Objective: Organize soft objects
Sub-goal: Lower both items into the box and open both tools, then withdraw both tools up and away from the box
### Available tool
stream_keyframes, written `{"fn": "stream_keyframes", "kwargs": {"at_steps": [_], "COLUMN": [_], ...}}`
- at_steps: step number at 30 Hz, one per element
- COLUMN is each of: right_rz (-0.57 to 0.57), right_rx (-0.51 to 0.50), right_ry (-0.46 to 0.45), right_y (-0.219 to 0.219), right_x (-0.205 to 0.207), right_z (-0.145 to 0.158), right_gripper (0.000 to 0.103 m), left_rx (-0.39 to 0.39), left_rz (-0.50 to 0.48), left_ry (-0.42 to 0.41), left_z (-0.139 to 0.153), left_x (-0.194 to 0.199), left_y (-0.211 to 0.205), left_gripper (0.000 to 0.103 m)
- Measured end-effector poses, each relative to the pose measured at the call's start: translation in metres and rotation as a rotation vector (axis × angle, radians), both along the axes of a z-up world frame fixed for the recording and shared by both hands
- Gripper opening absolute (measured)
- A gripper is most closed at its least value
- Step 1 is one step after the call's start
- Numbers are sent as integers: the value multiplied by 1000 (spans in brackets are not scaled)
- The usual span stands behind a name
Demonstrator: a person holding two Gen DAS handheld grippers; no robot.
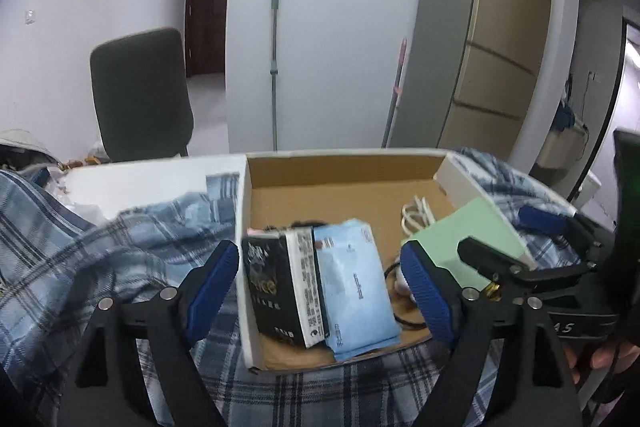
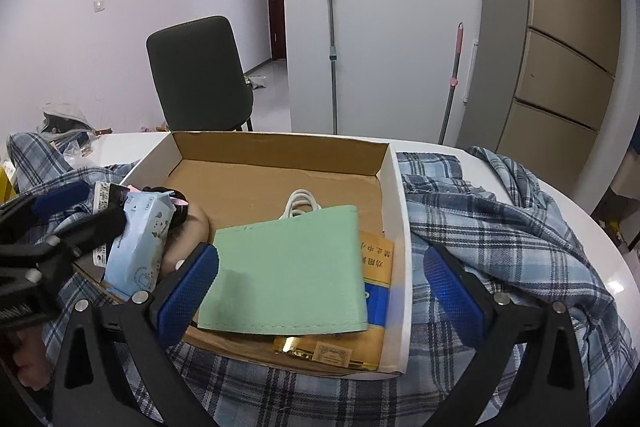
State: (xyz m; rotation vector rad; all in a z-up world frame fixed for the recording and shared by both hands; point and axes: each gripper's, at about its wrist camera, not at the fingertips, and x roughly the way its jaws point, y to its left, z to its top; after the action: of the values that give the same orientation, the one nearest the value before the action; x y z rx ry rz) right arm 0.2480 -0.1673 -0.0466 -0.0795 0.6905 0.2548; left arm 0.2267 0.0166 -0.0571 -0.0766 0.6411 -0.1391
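Note:
A blue plaid shirt (image 1: 72,259) lies spread on the white table, under and around an open cardboard box (image 1: 344,171); it also shows in the right wrist view (image 2: 500,227). The box (image 2: 280,151) holds a light blue tissue pack (image 1: 356,291), a black packet (image 1: 272,287), a green pouch (image 2: 288,275), a white cable (image 2: 300,203) and a yellow packet (image 2: 376,267). My left gripper (image 1: 324,291) is open, its jaws straddling the box's left side over the packs. My right gripper (image 2: 320,287) is open, straddling the box's right side over the green pouch. Neither holds anything.
A dark chair (image 2: 200,75) stands behind the table. Two mop handles (image 2: 330,39) lean on the white wall beside a beige cabinet (image 2: 568,39). Clutter and bags (image 2: 64,131) sit at the table's far left. The table edge (image 2: 592,219) curves at right.

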Motion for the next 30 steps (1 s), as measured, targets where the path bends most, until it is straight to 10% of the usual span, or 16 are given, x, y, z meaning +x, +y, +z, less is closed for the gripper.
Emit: {"fn": "stream_keyframes", "kwargs": {"at_steps": [21, 30], "right_rz": [-29, -13], "right_rx": [89, 117], "right_ry": [-442, -550], "right_y": [-29, -36], "right_x": [-97, -168], "right_z": [141, 135], "right_gripper": [103, 103], "left_rx": [62, 64], "left_rz": [56, 55], "left_ry": [-514, -587], "left_z": [140, 142], "left_x": [-125, -186], "left_y": [7, 4], "left_gripper": [103, 103]}}
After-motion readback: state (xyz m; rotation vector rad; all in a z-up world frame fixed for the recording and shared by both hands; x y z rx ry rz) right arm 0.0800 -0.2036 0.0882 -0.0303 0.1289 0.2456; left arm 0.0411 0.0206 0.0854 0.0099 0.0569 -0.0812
